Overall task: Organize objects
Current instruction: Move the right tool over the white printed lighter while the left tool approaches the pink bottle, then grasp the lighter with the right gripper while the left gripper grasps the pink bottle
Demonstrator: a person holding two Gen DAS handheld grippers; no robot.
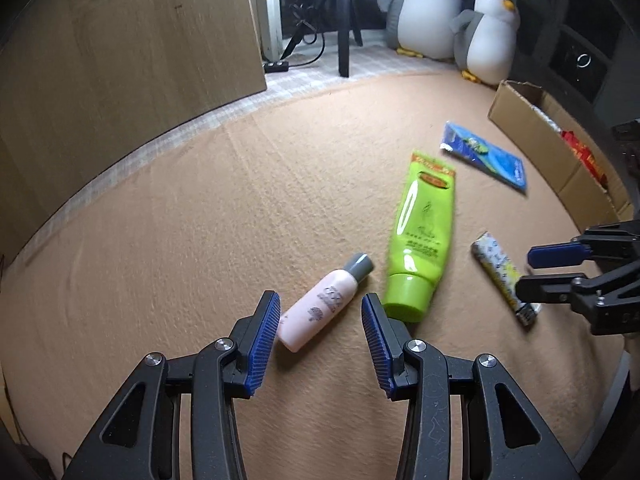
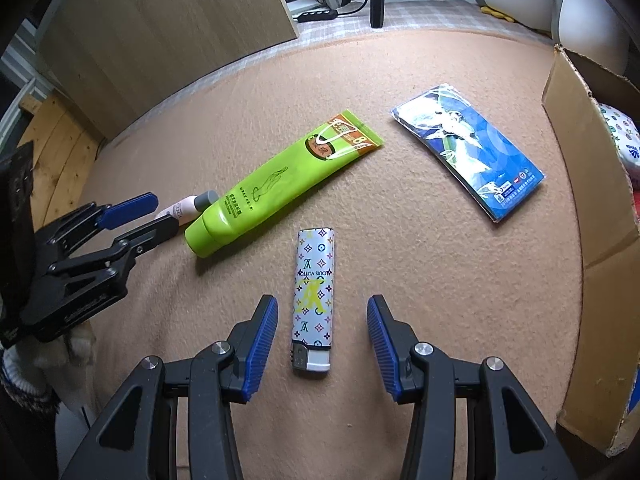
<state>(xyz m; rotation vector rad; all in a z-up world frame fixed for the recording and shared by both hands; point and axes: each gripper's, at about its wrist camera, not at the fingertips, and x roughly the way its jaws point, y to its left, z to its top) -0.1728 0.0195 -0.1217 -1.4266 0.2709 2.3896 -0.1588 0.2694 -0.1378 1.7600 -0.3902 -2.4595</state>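
A pink bottle (image 1: 320, 306) with a grey cap lies on the tan blanket (image 1: 200, 240). My left gripper (image 1: 320, 300) is open, with its blue pads on either side of the bottle's lower half and a gap on the right. A patterned lighter (image 2: 314, 296) lies lengthwise between the pads of my right gripper (image 2: 320, 300), which is open with a gap on both sides. A green tube (image 2: 272, 196) lies between the bottle (image 2: 188, 206) and the lighter. Beyond them lies a flat blue packet (image 2: 468, 152). The left gripper (image 2: 164, 213) also shows at the left edge of the right wrist view.
An open cardboard box (image 2: 572, 128) holding several items stands along the right side. A wooden panel (image 1: 120, 60) rises at the back left. Two penguin plush toys (image 1: 488, 32), black tripod legs (image 1: 344, 32) and a power strip (image 1: 276, 66) sit beyond the blanket's far edge.
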